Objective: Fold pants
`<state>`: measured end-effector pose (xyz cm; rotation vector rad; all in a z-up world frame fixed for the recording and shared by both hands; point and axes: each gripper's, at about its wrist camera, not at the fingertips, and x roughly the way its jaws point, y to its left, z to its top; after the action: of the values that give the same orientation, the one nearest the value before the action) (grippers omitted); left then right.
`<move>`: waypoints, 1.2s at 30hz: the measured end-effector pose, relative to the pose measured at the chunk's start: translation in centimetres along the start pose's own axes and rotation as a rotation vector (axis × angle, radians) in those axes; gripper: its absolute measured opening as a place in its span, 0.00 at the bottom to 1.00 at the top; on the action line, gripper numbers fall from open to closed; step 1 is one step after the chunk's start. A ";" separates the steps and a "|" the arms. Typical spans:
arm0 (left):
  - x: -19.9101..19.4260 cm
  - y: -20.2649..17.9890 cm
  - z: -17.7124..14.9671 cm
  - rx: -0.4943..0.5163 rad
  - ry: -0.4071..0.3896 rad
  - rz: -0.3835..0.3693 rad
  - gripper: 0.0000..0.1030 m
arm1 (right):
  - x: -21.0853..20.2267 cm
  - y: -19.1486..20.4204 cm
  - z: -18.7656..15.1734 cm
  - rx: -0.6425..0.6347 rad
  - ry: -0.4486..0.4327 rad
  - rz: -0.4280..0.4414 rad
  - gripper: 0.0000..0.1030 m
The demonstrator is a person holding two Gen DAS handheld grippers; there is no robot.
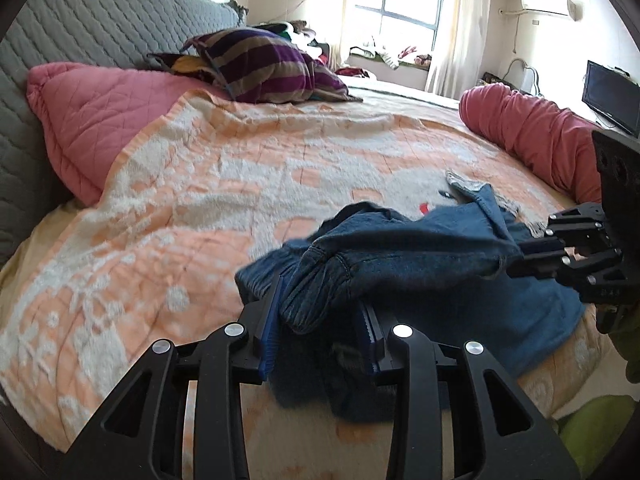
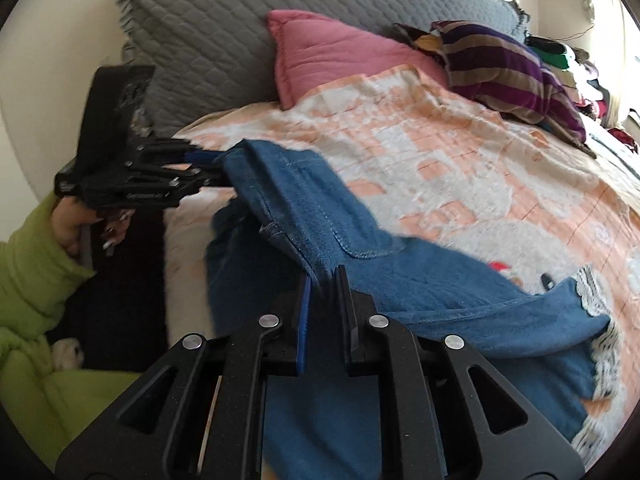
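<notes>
Denim pants: soft, floppy, a bit heavy

Denim pants lie across the peach and white blanket, in the lower middle of both views. My left gripper is squeezed on a bunched, thick edge of them. My right gripper is pinched on another edge, near the pocket seam.

I think the cloth is soft and will sag between my two holds. It looks thick, so it may feel a bit heavy. The lace trim at lower right looks easy to tear. Thick seams seem the best places to grab.
</notes>
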<state>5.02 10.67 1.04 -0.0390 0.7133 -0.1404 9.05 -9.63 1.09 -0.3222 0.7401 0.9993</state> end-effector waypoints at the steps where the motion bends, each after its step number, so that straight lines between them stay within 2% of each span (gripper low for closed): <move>1: 0.0 0.1 -0.3 -0.004 0.012 0.001 0.33 | 0.1 0.4 -0.4 -0.005 0.011 0.009 0.06; 9: 0.3 0.4 -2.5 -0.034 0.099 0.004 0.35 | 0.7 3.2 -2.8 -0.037 0.067 0.071 0.06; 17: -0.2 1.9 -3.9 -0.122 0.150 0.003 0.35 | 2.0 4.1 -4.1 -0.055 0.118 0.067 0.06; 22: -3.4 2.7 -3.0 -0.189 0.062 0.009 0.34 | 2.5 4.4 -4.4 -0.064 0.131 0.071 0.07; 25: -4.3 1.7 -1.5 -0.197 0.014 -0.023 0.34 | 2.9 4.5 -4.5 -0.060 0.138 0.081 0.07; 28: -3.3 -0.6 -0.1 -0.161 0.001 -0.076 0.34 | 3.1 4.7 -4.7 -0.057 0.143 0.089 0.07; 31: -0.6 -2.5 0.0 -0.111 0.057 -0.091 0.34 | 2.8 4.7 -4.7 -0.056 0.138 0.093 0.07; 34: 2.2 -2.6 -1.9 -0.087 0.164 -0.041 0.34 | 1.9 4.7 -4.5 -0.059 0.130 0.114 0.08; 36: 2.9 -2.2 -3.0 -0.103 0.184 -0.058 0.34 | 0.9 4.6 -4.2 -0.065 0.099 0.102 0.10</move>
<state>4.98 8.08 -2.90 -0.1470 0.9030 -0.1644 3.65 -9.02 -2.16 -0.3955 0.8210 1.1119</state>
